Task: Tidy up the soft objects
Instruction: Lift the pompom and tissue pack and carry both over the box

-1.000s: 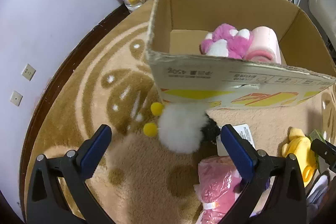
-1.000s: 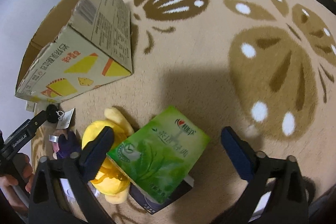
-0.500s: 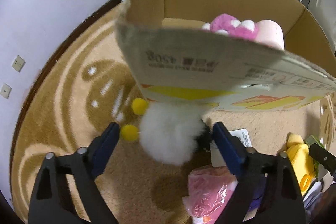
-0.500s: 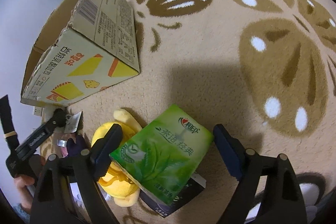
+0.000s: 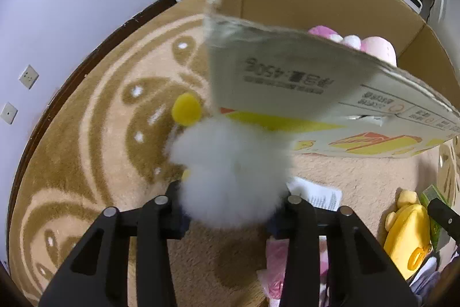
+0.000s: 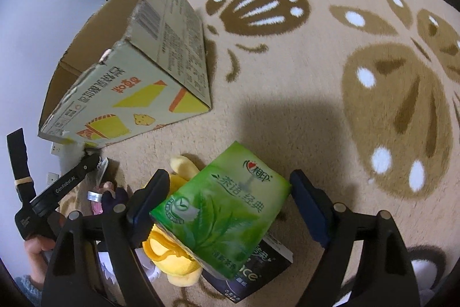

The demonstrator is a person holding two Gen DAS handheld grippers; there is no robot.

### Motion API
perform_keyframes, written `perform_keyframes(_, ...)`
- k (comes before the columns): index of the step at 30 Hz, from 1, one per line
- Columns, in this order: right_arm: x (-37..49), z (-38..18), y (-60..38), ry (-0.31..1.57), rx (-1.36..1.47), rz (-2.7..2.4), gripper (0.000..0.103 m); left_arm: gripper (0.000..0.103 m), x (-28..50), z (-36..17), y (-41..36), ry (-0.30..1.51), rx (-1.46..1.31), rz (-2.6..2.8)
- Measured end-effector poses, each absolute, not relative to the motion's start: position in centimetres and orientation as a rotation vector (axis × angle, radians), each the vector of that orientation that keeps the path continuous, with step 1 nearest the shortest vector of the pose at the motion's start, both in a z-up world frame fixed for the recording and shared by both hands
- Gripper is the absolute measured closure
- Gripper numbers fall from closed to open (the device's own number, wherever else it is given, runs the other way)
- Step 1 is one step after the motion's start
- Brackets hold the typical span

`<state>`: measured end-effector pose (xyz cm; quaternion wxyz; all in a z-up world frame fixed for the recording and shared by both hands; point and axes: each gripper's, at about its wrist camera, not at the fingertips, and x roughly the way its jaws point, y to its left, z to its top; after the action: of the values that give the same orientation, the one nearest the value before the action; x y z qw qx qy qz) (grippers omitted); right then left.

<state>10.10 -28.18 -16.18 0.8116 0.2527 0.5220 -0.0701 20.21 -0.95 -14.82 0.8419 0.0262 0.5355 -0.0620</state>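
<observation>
The left gripper [image 5: 233, 200] is being closed in on a fluffy white toy [image 5: 230, 171], and its jaws are already down to a narrow gap with the fluff squeezed between them. The pads themselves are being hidden by the fur, so how firmly it's being pinched can't be told, but the toy is clearly being caught between both sides. A round yellow pom-pom [image 5: 186, 108] is sticking out of the toy at its upper left. The toy is sitting on the tan carpet [image 5: 86, 163] right against the front wall of the cardboard box [image 5: 287, 76], which is open at the top. Inside the box, a pink and white plush [image 5: 345, 38] is being seen just over the rim.

The right gripper [image 6: 227, 209] is being held fairly wide and is closing slowly around a green tissue pack [image 6: 221, 209]. The pack is lying between the jaws, the left pad looking like it's just touching the pack's edge while the right pad is being kept a bit apart from it. The pack is propped on a yellow stuffed toy [image 6: 169, 261] and a dark box [image 6: 258, 272], all on the carpet near the cardboard box. A bit of a hand [image 6: 36, 249] is being seen at the lower left of the right view, holding the other gripper.
</observation>
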Motion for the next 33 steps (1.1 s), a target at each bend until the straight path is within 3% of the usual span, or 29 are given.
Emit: perform_keyframes(33,7.8,-12.3,-27.5,0.976,0.438,-0.105,0.015,0.067,12.3,-7.7,1.3,0.934,0.145,-0.002)
